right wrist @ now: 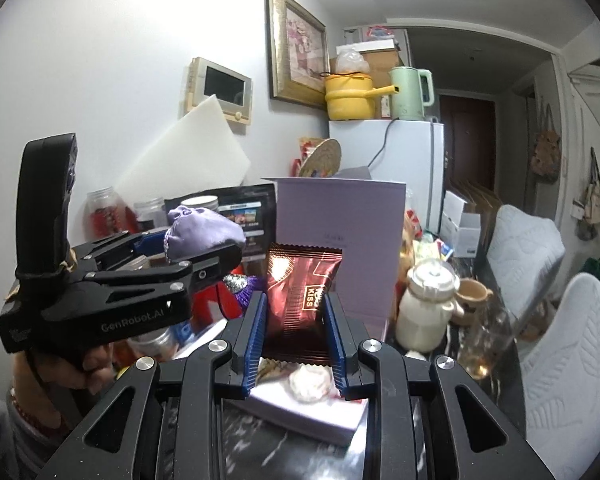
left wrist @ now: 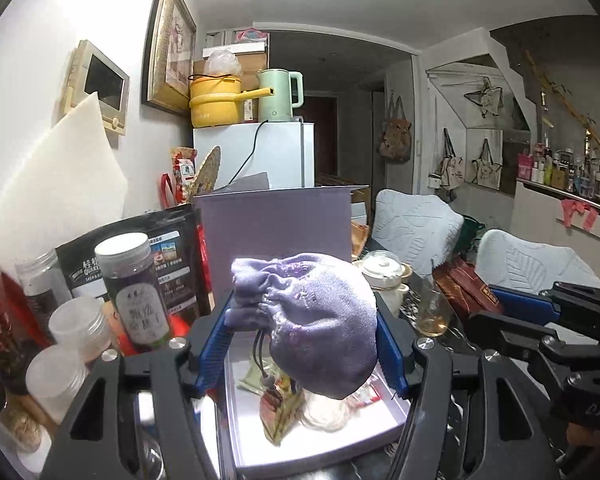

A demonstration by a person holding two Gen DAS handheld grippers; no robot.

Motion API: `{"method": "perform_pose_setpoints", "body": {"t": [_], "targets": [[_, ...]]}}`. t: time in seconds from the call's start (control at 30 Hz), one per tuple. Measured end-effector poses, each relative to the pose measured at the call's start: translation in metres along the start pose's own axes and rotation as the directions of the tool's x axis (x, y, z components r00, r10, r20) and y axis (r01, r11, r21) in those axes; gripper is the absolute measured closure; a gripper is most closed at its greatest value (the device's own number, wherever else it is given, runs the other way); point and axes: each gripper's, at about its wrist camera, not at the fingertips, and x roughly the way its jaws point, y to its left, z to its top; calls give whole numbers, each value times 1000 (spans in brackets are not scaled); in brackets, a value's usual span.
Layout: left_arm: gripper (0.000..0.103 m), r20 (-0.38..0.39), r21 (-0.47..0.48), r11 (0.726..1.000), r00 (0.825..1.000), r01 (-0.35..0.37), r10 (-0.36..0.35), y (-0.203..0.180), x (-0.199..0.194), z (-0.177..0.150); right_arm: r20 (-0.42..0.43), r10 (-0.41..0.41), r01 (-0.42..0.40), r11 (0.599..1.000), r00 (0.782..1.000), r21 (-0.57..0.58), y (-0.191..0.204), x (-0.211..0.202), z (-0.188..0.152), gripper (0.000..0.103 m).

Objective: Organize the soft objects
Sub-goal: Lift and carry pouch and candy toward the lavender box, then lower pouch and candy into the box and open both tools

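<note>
Blue ribbed pads of the left tool (left wrist: 306, 332) clamp a soft, rounded purple pouch (left wrist: 312, 320) above a white box (left wrist: 324, 436). At its 3 o'clock, the right tool (right wrist: 295, 334) grips a glossy, crinkled red packet (right wrist: 302, 296) over that box (right wrist: 320, 416).

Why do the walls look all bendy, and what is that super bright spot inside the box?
Left wrist view: the fisheye lens curves the picture frame and darkens the corners; the white box floor is washed out by glare under the purple pouch. Right wrist view: same bending, a ceiling light burns white at the top, and the red snack packet glints with reflections.
</note>
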Motion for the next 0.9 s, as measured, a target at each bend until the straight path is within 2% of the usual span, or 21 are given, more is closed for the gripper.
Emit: {"method": "perform_pose_setpoints", "body": {"t": [0.13, 0.27, 0.5, 0.63, 0.9], "targets": [[40, -13, -5, 1000, 1000, -11, 11, 5, 21, 0, -15, 4, -4, 1000, 1000, 1, -10, 27, 7, 74], [40, -14, 27, 997, 997, -71, 71, 10, 41, 3, -24, -1, 1, 1000, 1000, 5, -18, 51, 12, 74], [40, -51, 23, 996, 995, -88, 89, 16, 75, 1, -59, -7, 10, 999, 998, 45, -34, 90, 10, 74], [40, -84, 42, 992, 989, -117, 120, 14, 94, -9, -81, 6, -1, 998, 997, 61, -42, 113, 7, 74], [40, -174, 44, 989, 974, -141, 146, 20, 137, -30, -174, -30, 37, 999, 984, 38, -54, 154, -10, 74]]}}
